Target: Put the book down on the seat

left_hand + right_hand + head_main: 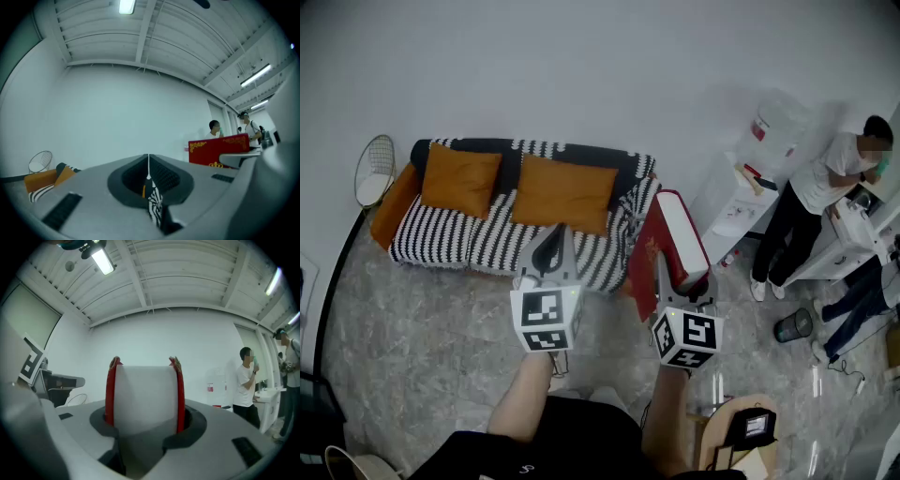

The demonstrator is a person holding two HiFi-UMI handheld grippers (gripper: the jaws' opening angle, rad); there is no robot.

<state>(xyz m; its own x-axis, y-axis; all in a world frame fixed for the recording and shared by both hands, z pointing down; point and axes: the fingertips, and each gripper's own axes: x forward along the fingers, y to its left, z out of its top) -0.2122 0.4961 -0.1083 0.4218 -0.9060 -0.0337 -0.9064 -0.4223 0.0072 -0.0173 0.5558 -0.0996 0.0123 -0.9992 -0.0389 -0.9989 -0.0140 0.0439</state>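
Observation:
A thick red book [677, 246] with white page edges stands upright in my right gripper [680, 281], held above the floor just off the sofa's right end. In the right gripper view the book [144, 390] fills the space between the jaws, and the right gripper [144, 423] is shut on its red covers. The sofa [478, 242] has a black-and-white striped cover and two orange cushions [562, 192]. My left gripper [553, 240] hovers over the front of the seat, shut and holding nothing. In the left gripper view the left gripper [148, 174] shows its jaws meeting in a thin line.
A round wire side table [374, 169] stands at the sofa's left end. A white water dispenser [766, 150] and people [825, 192] are at the right, with a small bin [793, 325] on the floor. A round wooden table [741, 433] is near my right side.

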